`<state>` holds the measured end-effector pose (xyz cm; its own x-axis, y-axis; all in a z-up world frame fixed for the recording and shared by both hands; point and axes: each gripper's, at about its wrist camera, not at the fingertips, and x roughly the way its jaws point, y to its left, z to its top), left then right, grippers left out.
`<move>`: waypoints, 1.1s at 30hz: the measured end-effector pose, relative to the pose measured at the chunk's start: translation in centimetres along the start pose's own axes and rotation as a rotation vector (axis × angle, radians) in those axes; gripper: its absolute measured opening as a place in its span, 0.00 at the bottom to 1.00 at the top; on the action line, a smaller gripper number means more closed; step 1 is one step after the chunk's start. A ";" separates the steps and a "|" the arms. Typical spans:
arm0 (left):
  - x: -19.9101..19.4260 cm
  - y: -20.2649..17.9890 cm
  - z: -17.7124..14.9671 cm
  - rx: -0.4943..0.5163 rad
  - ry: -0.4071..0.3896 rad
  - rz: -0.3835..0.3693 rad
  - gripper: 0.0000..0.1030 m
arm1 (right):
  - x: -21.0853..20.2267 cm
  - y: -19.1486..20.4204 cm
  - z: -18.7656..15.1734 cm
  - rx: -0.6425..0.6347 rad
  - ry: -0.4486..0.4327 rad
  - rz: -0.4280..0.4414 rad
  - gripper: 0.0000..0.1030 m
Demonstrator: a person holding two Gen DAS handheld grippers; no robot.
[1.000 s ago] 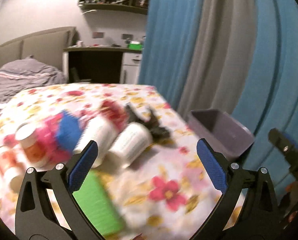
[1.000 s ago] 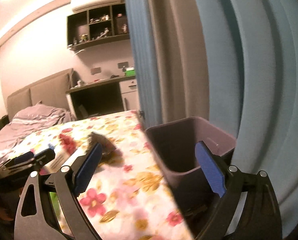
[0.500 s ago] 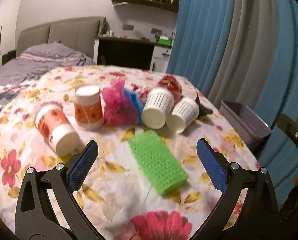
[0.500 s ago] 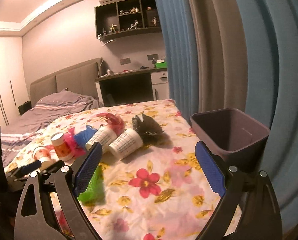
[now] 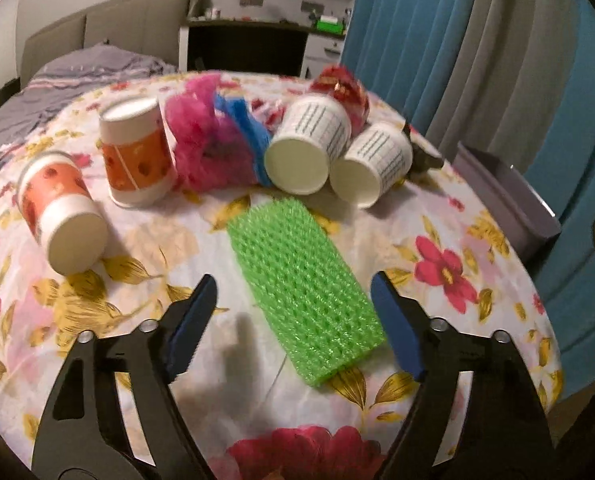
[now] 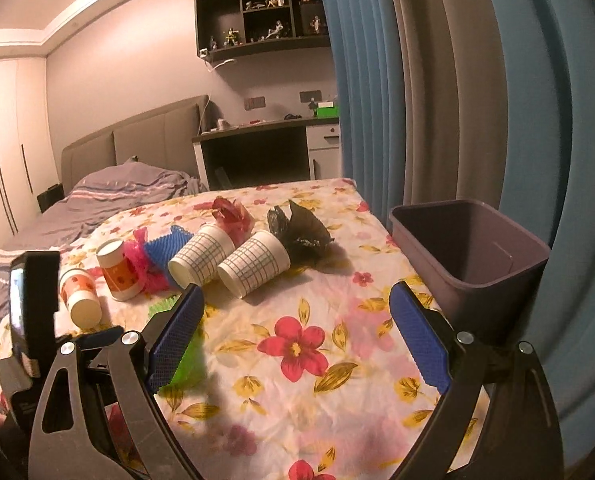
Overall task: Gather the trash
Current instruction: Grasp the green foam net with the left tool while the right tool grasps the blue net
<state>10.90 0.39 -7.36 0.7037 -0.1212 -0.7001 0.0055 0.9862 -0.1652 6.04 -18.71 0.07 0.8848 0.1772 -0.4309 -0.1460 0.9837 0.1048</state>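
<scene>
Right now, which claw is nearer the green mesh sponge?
Left. The left claw straddles the green mesh sponge, pads not touching it. The right claw hangs over bare cloth beside it.

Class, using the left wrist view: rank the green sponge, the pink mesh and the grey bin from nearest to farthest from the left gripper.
1. Green sponge, lying between the left gripper's open jaws.
2. Pink mesh, beyond it, among the cups.
3. Grey bin, off the table's right edge.
</scene>
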 end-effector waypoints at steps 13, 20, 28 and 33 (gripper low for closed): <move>1.2 0.7 -0.3 -0.063 0.053 -0.093 0.20 | 1.7 -0.4 -0.2 0.001 0.029 0.008 0.88; -1.2 1.3 -0.1 -0.055 -0.005 -0.150 0.14 | 2.5 0.5 0.0 -0.018 0.040 0.025 0.88; -7.0 5.1 1.6 -0.087 -0.162 -0.072 0.14 | 4.4 5.2 0.7 -0.081 0.042 0.125 0.87; -8.4 8.7 2.7 -0.132 -0.217 0.015 0.14 | 6.8 9.5 1.6 -0.145 0.048 0.204 0.78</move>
<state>6.90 10.30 -1.03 0.8392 -0.0654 -0.5399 -0.0890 0.9629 -0.2549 11.36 -8.23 -0.47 0.8092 0.3699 -0.4565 -0.3839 0.9210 0.0657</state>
